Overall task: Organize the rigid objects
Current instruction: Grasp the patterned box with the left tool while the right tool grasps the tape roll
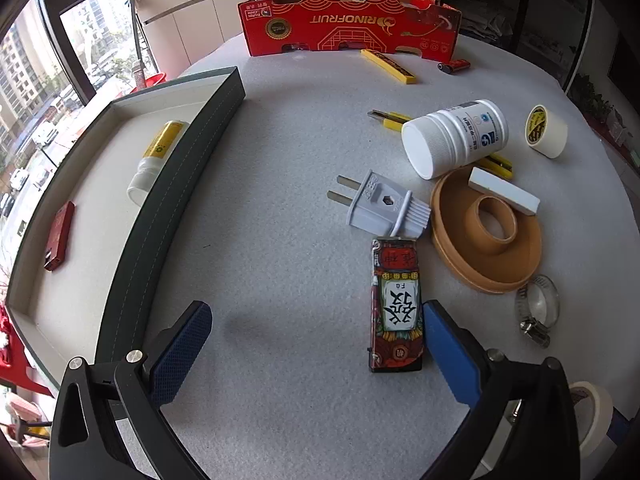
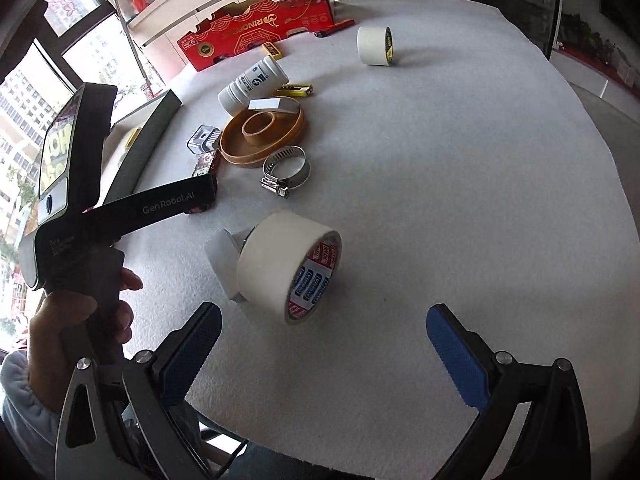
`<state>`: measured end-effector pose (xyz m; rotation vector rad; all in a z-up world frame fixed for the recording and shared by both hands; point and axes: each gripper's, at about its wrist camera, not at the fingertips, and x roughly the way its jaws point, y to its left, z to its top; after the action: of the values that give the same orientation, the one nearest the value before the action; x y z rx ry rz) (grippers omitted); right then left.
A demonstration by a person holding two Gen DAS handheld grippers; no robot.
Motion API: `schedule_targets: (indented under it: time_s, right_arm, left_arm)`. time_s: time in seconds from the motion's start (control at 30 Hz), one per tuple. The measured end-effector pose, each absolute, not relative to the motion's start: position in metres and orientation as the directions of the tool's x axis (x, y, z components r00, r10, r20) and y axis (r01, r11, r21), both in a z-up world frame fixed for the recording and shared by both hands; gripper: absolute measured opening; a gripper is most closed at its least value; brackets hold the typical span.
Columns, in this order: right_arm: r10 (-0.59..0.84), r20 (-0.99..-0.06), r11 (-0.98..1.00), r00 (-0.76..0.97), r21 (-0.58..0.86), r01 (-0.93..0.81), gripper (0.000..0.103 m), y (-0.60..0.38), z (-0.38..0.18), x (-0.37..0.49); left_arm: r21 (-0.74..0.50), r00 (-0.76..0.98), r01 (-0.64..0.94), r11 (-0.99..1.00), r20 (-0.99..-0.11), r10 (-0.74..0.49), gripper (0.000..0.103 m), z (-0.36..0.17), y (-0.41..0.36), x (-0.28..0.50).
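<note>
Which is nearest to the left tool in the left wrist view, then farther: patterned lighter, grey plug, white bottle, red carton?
1. Patterned lighter, beside the left tool's right finger.
2. Grey plug, just beyond the lighter.
3. White bottle, farther right, lying on its side.
4. Red carton, at the table's far edge.

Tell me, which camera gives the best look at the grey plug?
The left wrist view. There the plug lies in full sight on the table, both prongs and its ribbed end clear. In the right wrist view the plug is small and far off, partly hidden behind the tan ring.
</note>
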<state>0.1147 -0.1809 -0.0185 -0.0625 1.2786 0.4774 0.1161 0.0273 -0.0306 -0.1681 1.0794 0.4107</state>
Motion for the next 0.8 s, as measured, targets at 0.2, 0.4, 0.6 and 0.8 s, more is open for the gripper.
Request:
schedule_targets:
  time_s: [0.2,0.4,0.6,0.8]
  right_arm:
    - [0.177,-0.947,0.925,0.269,0.067,-0.373,0.103,-0.195,-0.026,0.13]
    - [0.205,-0.942,0.924,0.265,0.097,-0.369,0.103,-0.205,-0.028,0.137]
    - [0.236,-0.933,0.919,0.272,0.124,-0.373,0.103,-0.197,-0.027,0.143]
    - [0.28,-0.922,0.915,0.267,0.172,-0.365,0.103,-0.185,-0.027,0.146]
  left_arm:
    - [0.073,0.404,-0.39,0.918,-0.882,0.242,0.103,-0.03,0.032,0.117]
    - [0.057,0.402,-0.394,0.917,-0.887,0.228,0.103,-0.03,0.022,0.116]
    - [0.065,0.428,-0.343,0.937,-0.877,0.217,0.103,-0.029,0.02,0.114]
    - [0.039,0.439,-0.337,0.941,-0.877,0.193,0.103,-0.031,0.018,0.116]
